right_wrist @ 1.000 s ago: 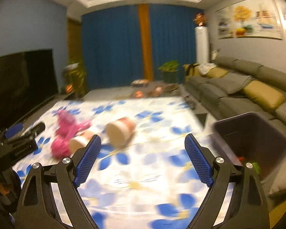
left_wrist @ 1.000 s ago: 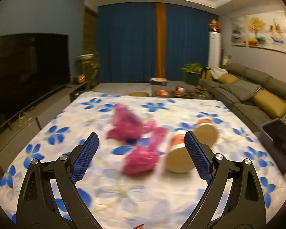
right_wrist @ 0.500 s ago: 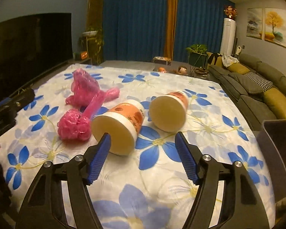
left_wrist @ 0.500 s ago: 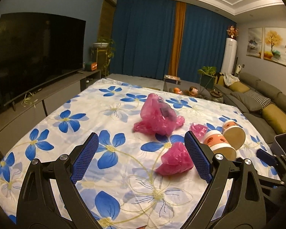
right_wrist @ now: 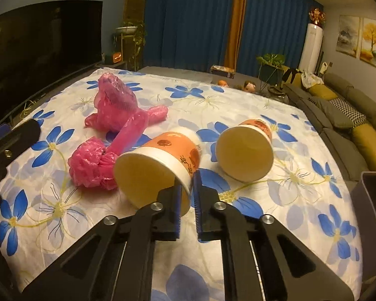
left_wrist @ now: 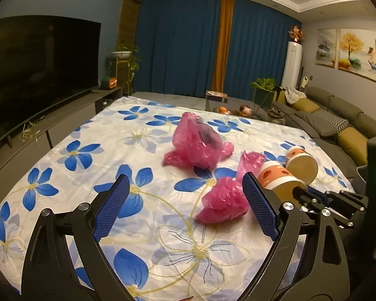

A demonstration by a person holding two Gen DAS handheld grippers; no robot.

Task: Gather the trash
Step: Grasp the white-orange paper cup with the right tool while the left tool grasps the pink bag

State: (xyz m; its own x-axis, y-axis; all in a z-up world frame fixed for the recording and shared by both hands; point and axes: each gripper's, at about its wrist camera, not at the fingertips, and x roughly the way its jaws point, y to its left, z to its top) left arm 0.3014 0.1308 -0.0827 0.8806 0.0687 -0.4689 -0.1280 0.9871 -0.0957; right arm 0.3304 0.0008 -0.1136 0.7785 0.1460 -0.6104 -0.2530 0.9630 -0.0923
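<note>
**Right jaws have closed on the rim of the near cup**

In the left wrist view, our left gripper (left_wrist: 185,204) stands wide open and holds nothing. Compared with a moment ago it has barely moved. The crumpled pink plastic bag, the small one (left_wrist: 223,204), lies on the white bedsheet with blue flowers (left_wrist: 70,155), just in front of the right pad and partly between the pads, but we see no pad pressing on it. A bigger pink plastic bag with something dark inside (left_wrist: 196,145) lies further away. At the right edge the right gripper (left_wrist: 304,195) now reaches the mouth of the near orange-and-white paper cup (left_wrist: 278,178); half a second ago it was further back.

In the right wrist view the change is clear. One second ago these jaws were wide apart; now they are nearly together, and the wall of the near paper cup (right_wrist: 160,165), which lies on its side, sits between them at the lower rim. One finger (right_wrist: 175,208) is inside the mouth, the other outside. We judge that the cup is pinched. The second paper cup of the same kind (right_wrist: 245,150) lies beside it, apart and untouched. The dark plastic bin (right_wrist: 373,213) shows at the right edge, beside the bed.

For the task, this means the first piece of trash is probably ready to be lifted toward the bin; both bags and the other cup remain.
</note>
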